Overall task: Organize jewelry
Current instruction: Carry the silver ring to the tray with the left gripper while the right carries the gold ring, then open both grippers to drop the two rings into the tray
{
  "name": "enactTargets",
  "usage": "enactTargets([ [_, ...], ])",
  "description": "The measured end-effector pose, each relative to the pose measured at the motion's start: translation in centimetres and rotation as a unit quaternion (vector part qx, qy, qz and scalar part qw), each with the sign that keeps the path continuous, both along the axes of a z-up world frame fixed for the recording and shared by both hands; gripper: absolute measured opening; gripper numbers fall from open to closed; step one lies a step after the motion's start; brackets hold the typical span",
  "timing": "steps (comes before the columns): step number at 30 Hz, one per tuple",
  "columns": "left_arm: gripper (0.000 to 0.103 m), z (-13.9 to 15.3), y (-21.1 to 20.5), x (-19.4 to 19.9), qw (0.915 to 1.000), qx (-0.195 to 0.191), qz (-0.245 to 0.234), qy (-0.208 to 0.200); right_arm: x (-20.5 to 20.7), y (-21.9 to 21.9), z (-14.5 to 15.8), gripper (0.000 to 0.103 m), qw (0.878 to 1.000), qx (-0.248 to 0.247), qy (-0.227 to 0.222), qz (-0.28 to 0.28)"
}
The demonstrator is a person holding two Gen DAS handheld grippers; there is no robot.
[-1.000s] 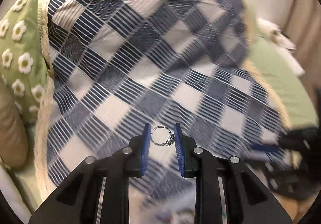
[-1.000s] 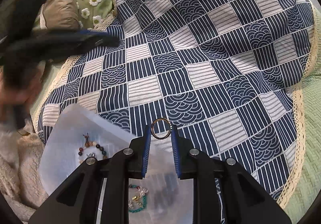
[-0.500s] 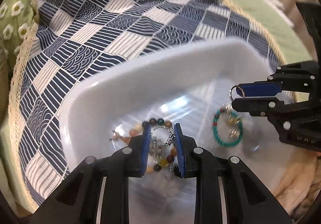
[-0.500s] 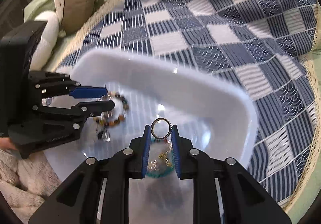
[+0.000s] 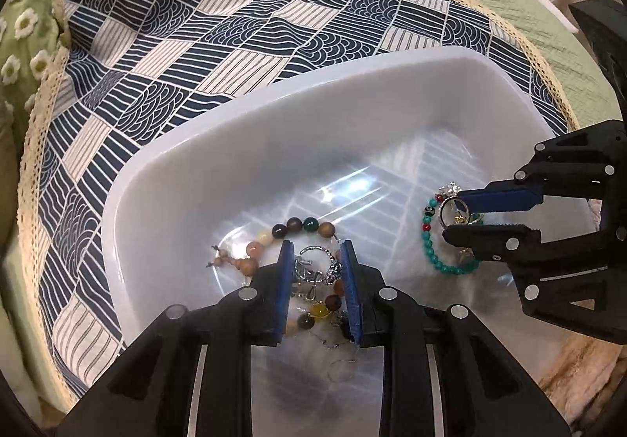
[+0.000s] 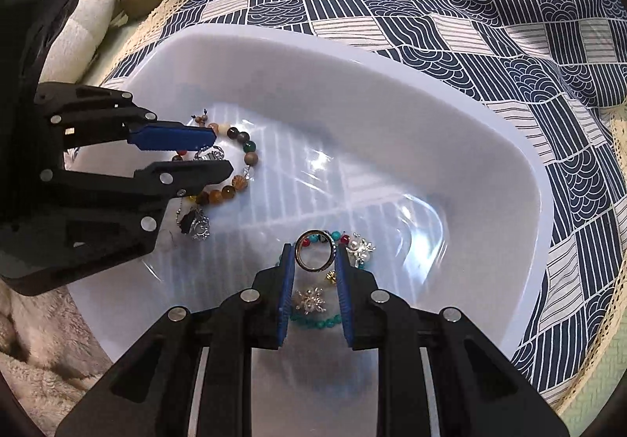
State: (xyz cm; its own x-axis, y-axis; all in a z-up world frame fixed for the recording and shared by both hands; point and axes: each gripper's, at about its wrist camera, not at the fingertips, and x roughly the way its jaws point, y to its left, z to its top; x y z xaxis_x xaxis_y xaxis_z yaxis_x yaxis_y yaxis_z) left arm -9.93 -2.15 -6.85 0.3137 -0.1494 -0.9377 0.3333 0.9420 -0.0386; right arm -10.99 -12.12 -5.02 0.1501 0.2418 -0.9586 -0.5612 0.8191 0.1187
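White plastic tub is sitting on a navy-and-cream patchwork quilt. The left gripper is pinching an ornate silver ring between narrow jaws, hanging over a multicoloured bead bracelet on the tub floor. The right gripper is clamping a plain metal band ring at its fingertips, above a turquoise bead bracelet with silver charms. Whether either ring is touching the tub floor is hard to tell.
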Motion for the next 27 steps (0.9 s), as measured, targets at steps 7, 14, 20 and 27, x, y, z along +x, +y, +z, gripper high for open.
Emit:
enactTargets([
  [7, 0.052, 0.7, 0.1, -0.2, 0.9999, 0.0, -0.001, -0.014, 0.5, -1.1, 1.7, 0.052, 0.999, 0.017, -0.03, -0.028],
  [14, 0.088, 5.6, 1.1, -1.6, 0.9885, 0.016, 0.031, -0.147, 0.3, -3.5, 5.7, 0.082, 0.988, 0.033, -0.128, -0.085],
  [20, 0.088, 5.9, 2.4, -1.1, 0.9857, 0.022, 0.063, -0.155, 0.7, -5.3, 5.2, 0.095, 0.985, 0.029, -0.117, -0.12],
  [27, 0.088, 7.0, 2.9, -1.8, 0.9781, 0.026, 0.071, -0.194, 0.1, -4.6, 4.3, 0.095, 0.987, 0.013, -0.116, -0.109],
])
